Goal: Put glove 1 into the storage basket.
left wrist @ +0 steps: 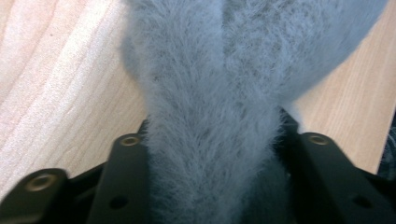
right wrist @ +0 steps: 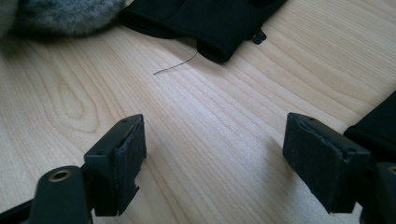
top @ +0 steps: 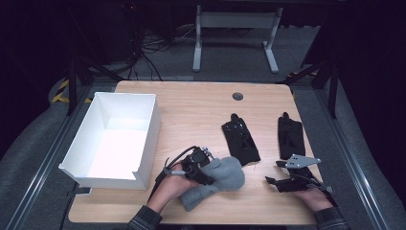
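Grey mitten (left wrist: 210, 116) pinched between left gripper (left wrist: 212, 154) jaws

You have a fuzzy grey mitten (top: 218, 181) on the pale wood-grain table (top: 191, 105) — two black gloves (top: 240, 137) at two o'clock, a white box (top: 115, 139) at nine.

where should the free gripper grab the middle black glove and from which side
Take the middle black glove at its cuff end, the near edge facing the person, coming in from the near right with the right gripper. It lies flat with fingers pointing away, and the cuff is the closest, thickest edge to those open jaws. The grey fluffy glove crowds its left side, so that approach looks worse.
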{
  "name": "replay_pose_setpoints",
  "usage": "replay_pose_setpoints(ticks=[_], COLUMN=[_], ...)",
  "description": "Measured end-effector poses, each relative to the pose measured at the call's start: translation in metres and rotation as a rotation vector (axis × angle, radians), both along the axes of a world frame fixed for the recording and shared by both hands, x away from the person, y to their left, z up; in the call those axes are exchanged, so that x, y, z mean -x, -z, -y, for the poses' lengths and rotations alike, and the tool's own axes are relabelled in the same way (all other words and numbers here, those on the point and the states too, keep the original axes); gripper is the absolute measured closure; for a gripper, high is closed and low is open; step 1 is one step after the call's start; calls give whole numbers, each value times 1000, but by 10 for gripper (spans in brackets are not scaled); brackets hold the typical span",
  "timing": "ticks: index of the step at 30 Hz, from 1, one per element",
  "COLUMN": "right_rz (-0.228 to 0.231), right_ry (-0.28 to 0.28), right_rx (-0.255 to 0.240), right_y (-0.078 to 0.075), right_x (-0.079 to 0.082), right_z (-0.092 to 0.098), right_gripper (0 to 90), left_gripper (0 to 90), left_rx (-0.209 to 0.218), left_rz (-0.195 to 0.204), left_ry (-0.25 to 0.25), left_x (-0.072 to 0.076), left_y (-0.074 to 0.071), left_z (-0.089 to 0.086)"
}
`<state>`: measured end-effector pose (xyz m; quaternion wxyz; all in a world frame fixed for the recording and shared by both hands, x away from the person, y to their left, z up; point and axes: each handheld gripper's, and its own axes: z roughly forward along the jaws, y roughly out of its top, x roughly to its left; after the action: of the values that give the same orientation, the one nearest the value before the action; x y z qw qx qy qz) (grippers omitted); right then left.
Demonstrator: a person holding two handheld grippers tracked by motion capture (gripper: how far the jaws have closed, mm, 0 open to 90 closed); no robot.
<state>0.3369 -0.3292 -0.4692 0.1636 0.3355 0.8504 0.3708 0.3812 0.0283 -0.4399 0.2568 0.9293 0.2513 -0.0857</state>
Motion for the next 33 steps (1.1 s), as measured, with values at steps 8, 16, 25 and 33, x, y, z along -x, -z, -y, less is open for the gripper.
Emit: replay_pose_setpoints(ticks=[8,16,25,33], right_rz=[0,0,0,0], right_ry=[0,0,2,2], right_rx=[0,0,0,0], right_y=[0,0,0,0], right_x=[0,0,0,0], right_z=[0,0,0,0], right_gripper=[222,222,225,225], left_gripper=[675,678,676,675], left_rx=[25,75,117,135], left_rz=[-7,28,76,115], left_ry=[-19,-63,-98,-119], left_x=[0,1,-2,-7], left_y=[-9,-26,-56,-84], left_z=[-6,-11,-18,-23])
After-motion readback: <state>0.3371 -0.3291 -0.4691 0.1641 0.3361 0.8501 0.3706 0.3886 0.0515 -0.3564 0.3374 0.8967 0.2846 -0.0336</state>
